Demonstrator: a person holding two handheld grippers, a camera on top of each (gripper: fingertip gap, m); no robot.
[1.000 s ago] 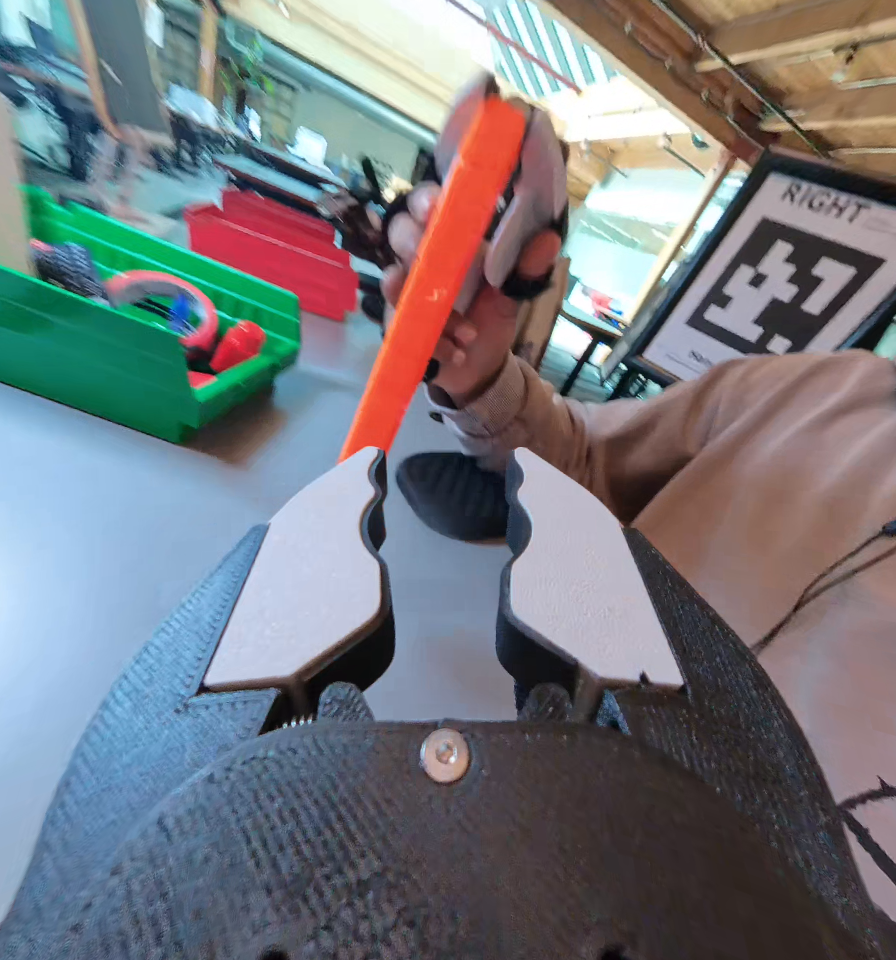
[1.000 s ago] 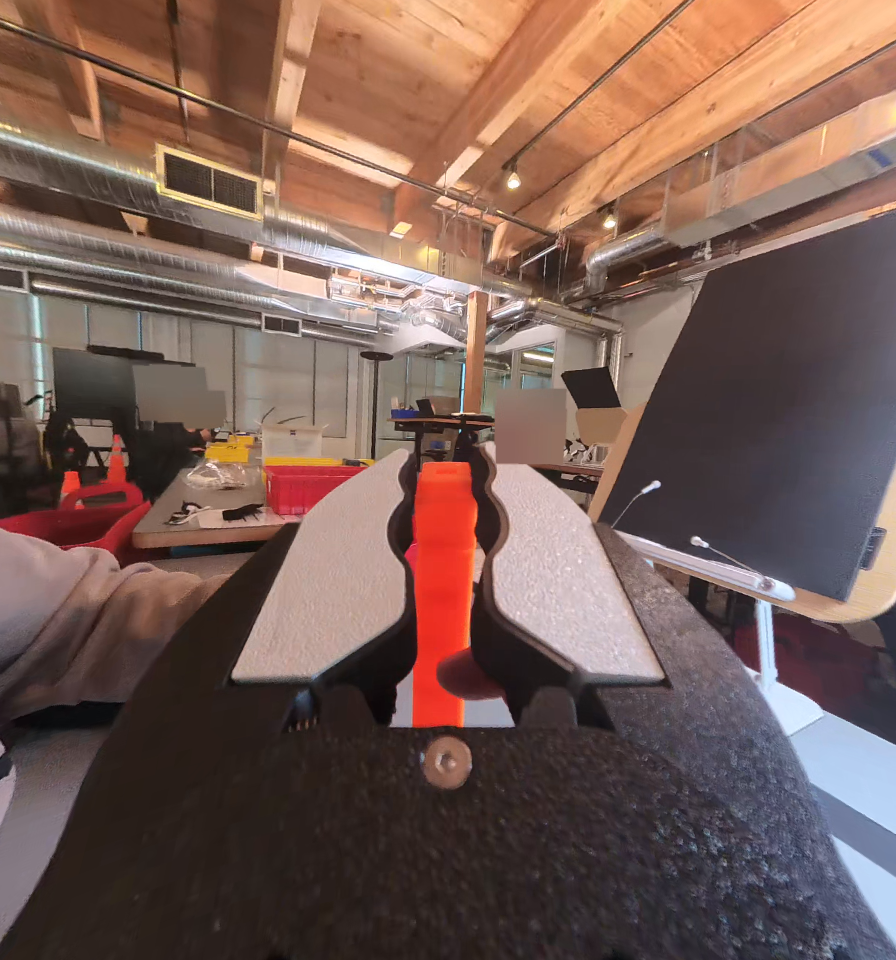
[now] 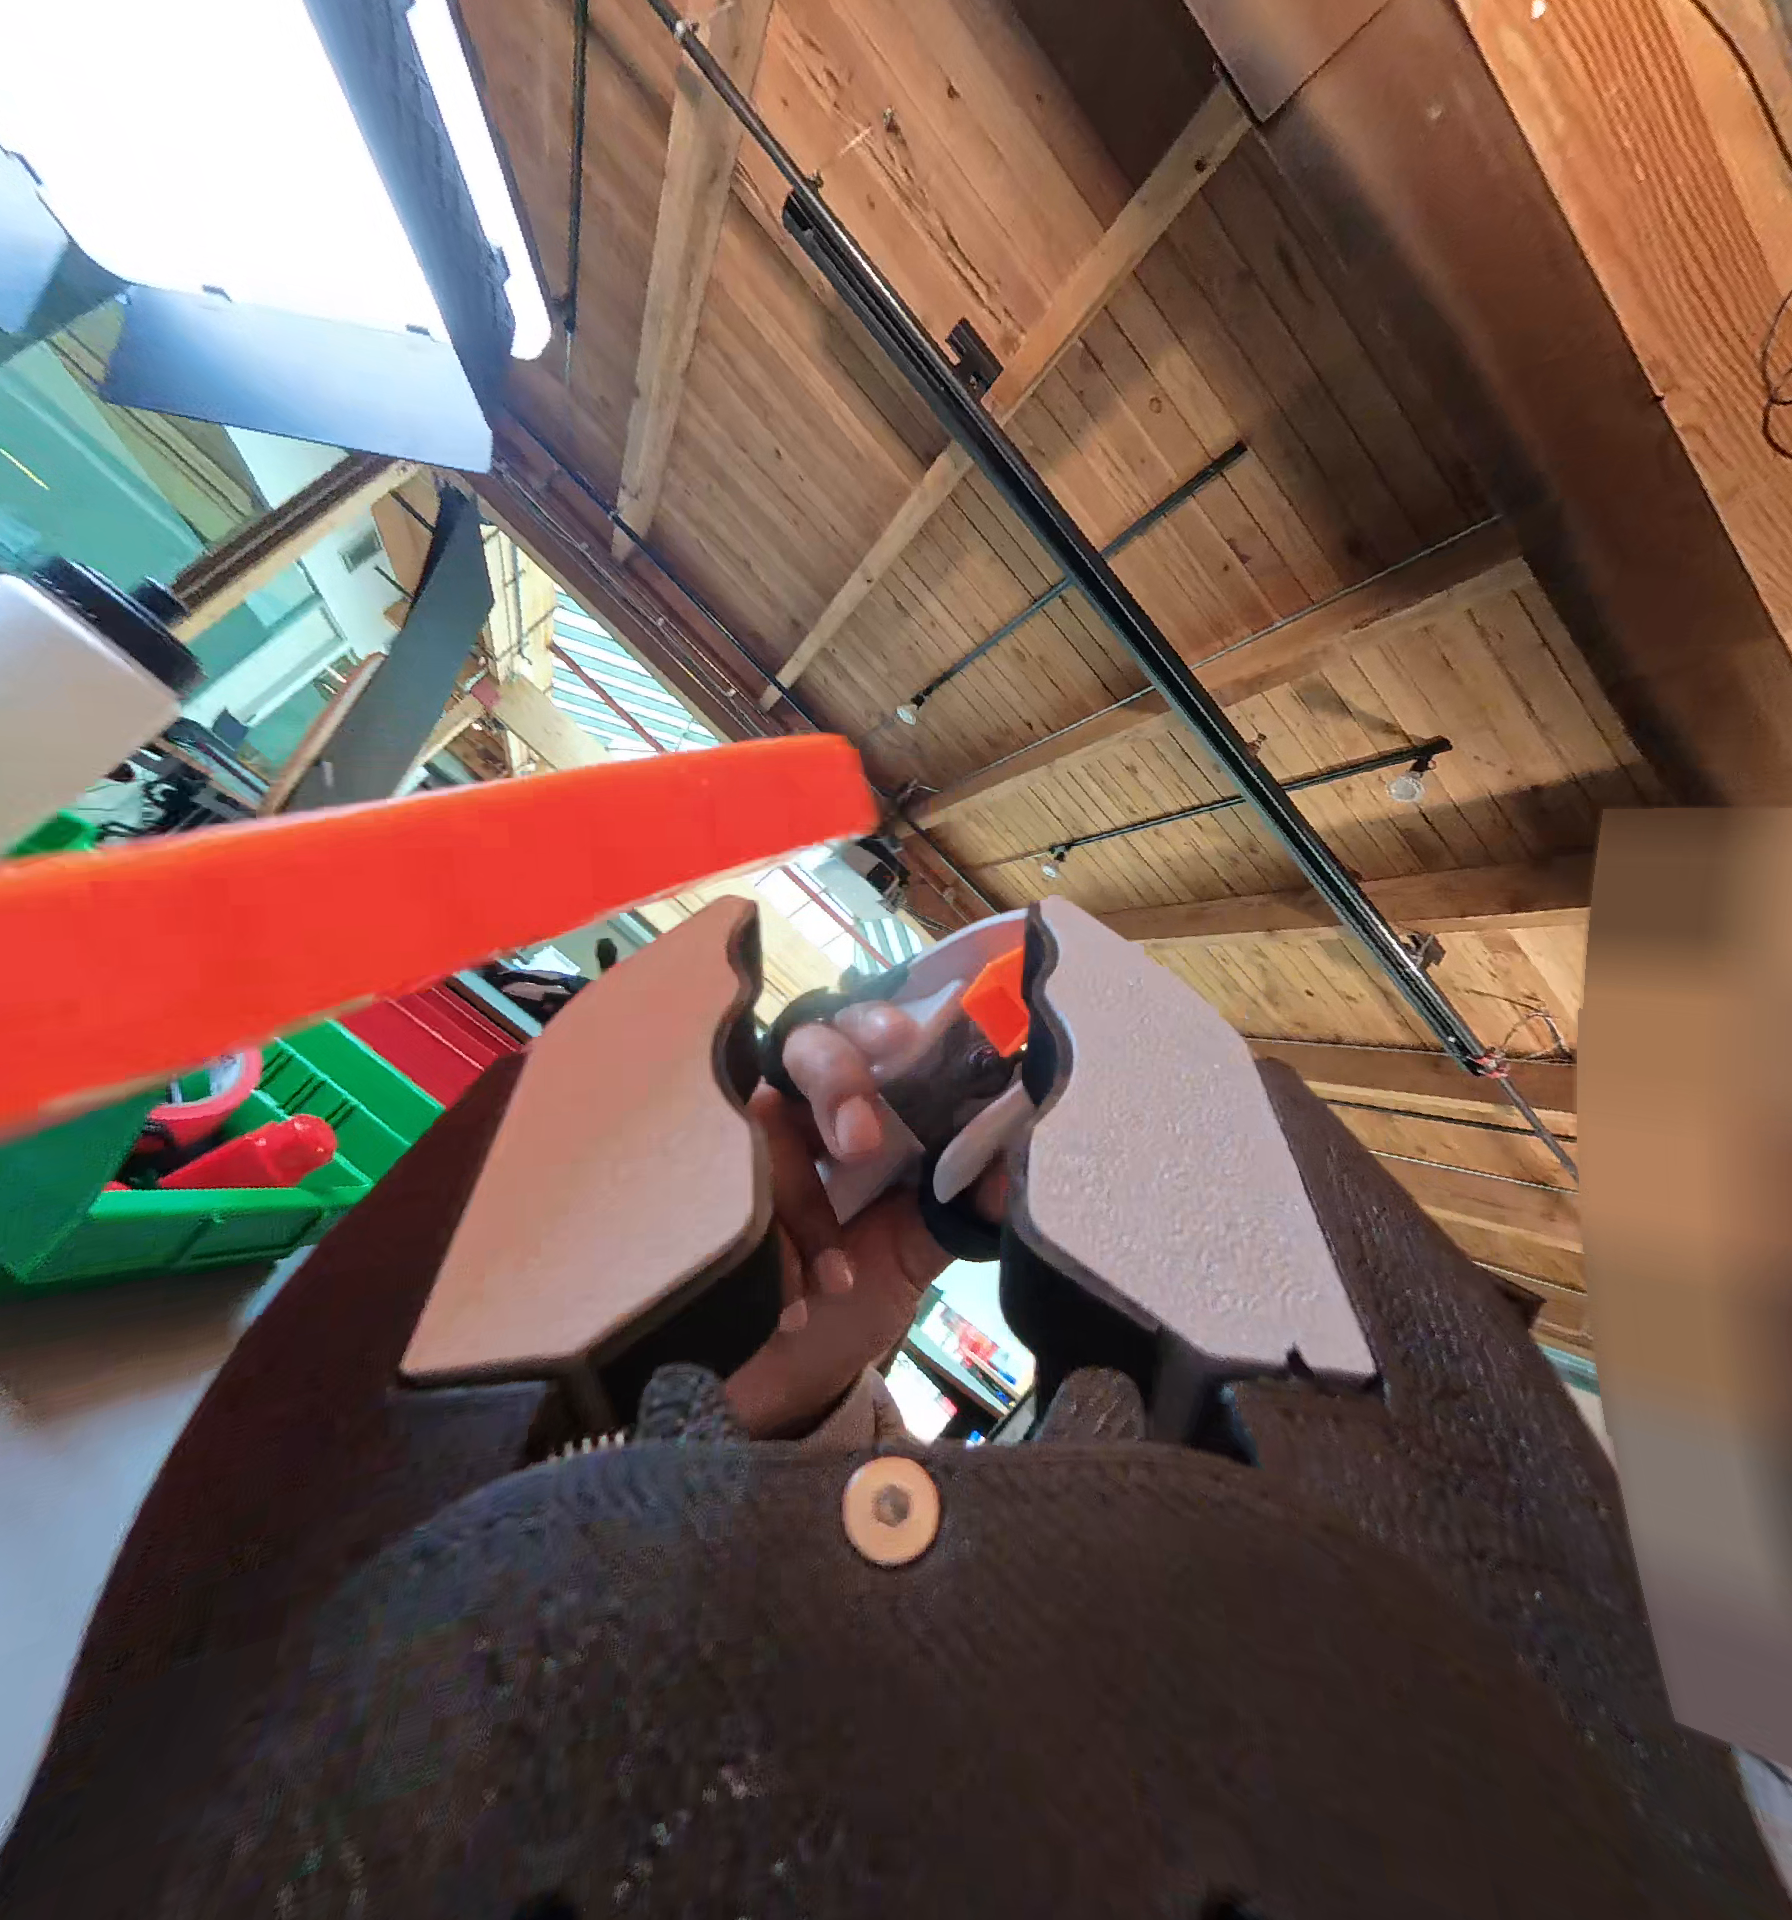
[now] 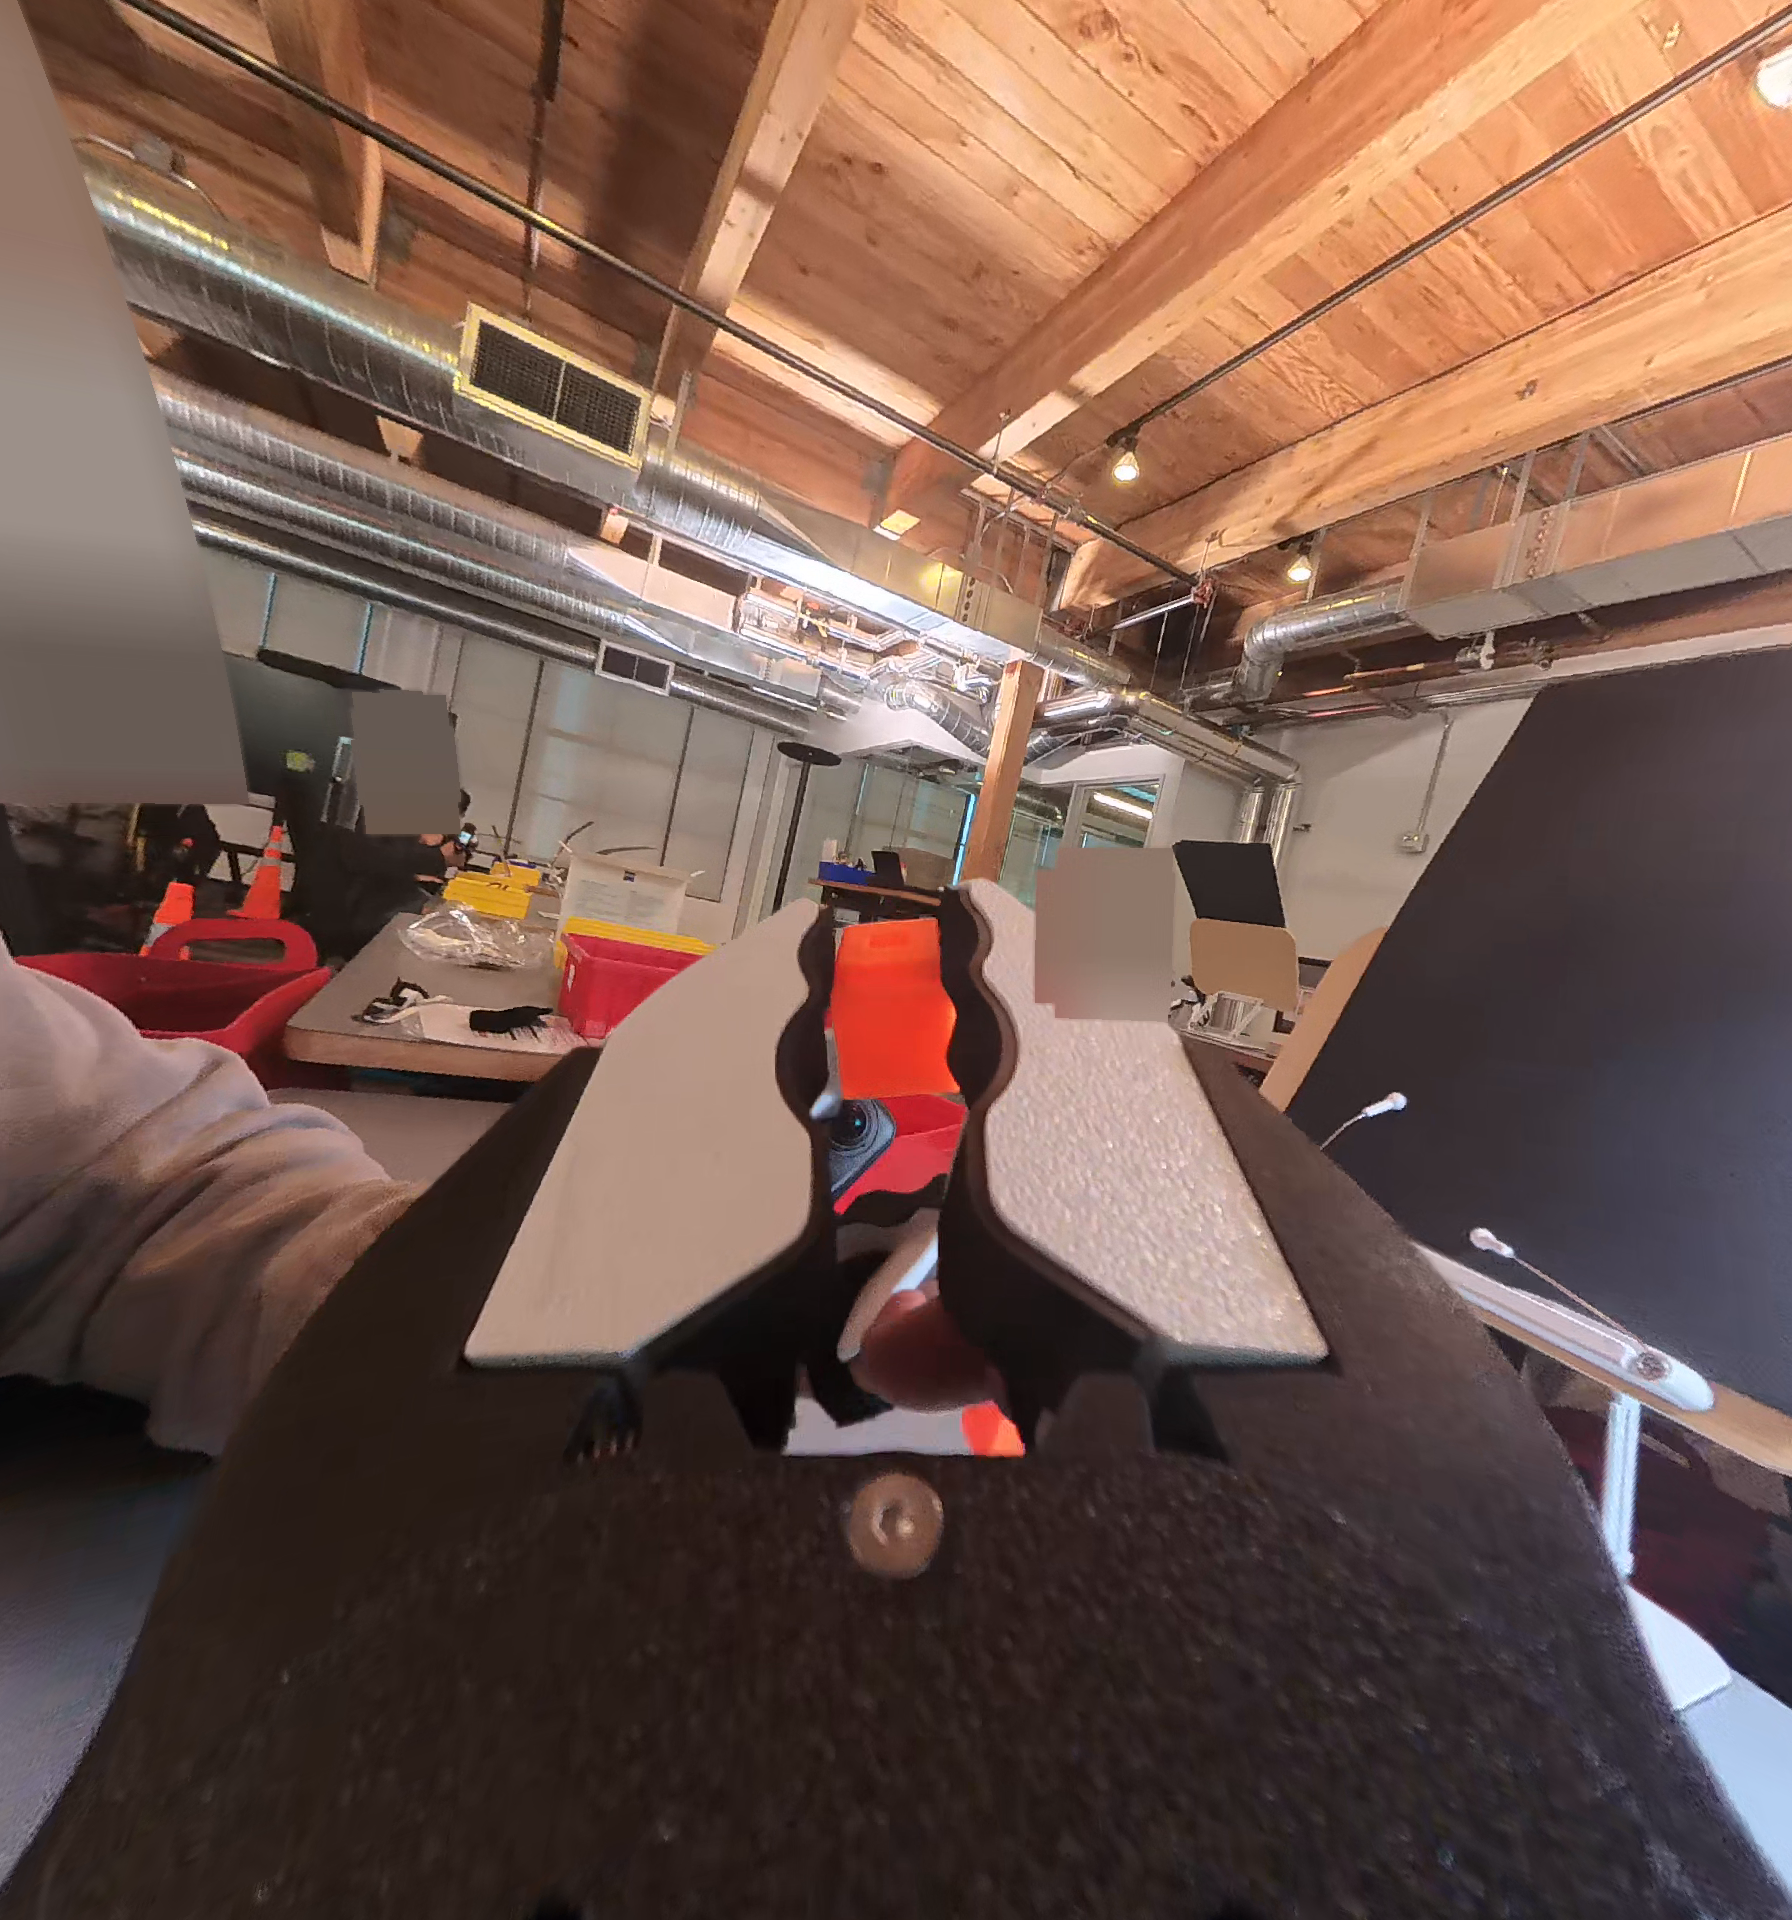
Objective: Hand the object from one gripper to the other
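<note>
Both wrists have swung since a second ago: the left wrist view, which looked along the bench, now tilts up at the timber ceiling, and the orange bar [image 3: 352, 914] that stood upright ahead now crosses it almost level.

The grey bench [image 3: 40, 1455] shows only at 8 o'clock, with a green bin [image 3: 196, 1236] on it. The bar runs from 9 o'clock toward centre, passing over the left finger and outside the gap, so its long axis lies across the left tool [image 3: 892, 935], which is spread wide and empty. To receive the bar, that tool would probably have to turn toward 10 o'clock.

The right tool [image 4: 887, 914] appears clamped on the bar's end; only its own view shows this, along with a camera lens [image 4: 856, 1132] facing it. Only the left view shows the bar's length and the hand [image 3: 830, 1143] holding the other gripper.
</note>
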